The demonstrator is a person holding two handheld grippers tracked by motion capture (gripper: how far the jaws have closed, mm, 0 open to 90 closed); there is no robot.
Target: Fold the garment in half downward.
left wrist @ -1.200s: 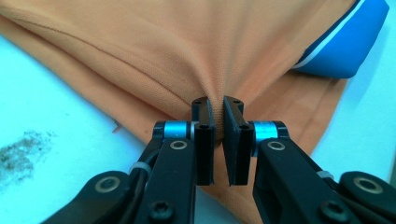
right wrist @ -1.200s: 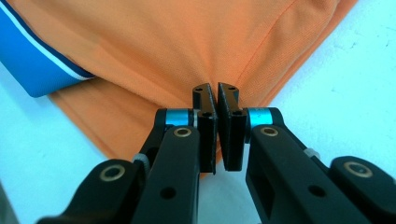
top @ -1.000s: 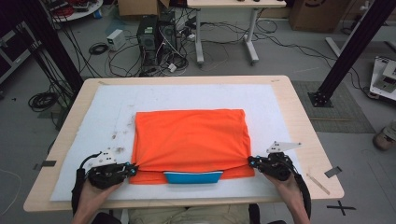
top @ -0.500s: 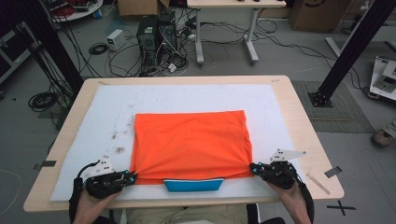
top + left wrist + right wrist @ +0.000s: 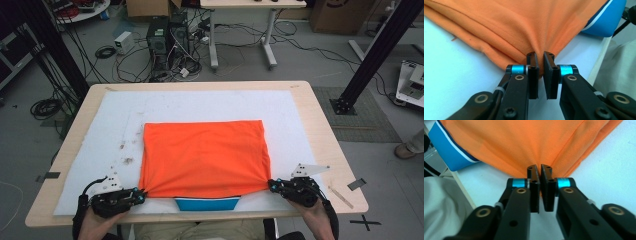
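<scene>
Worktop [image 5: 320, 125], wooden, under a white mat [image 5: 115, 125]; its near edge is cut off by the bottom of the high view.

Orange shirt [image 5: 202, 152] lies folded flat on the mat, near edge toward me. A blue collar [image 5: 206, 203] peeks out from under that edge; the rest of it is hidden beneath the cloth.

My left gripper [image 5: 140, 195] sits at the shirt's near left corner, my right gripper [image 5: 271, 184] at the near right corner. My forearms are cut off below.

Left fingers [image 5: 533, 75]: have just been opening, narrow gap between them, orange corner bunched in it; cannot tell whether the pads still pinch.

Right fingers [image 5: 534, 192]: also just been opening, a mere slit, cloth gathered at the tips; grip likewise unclear.
</scene>
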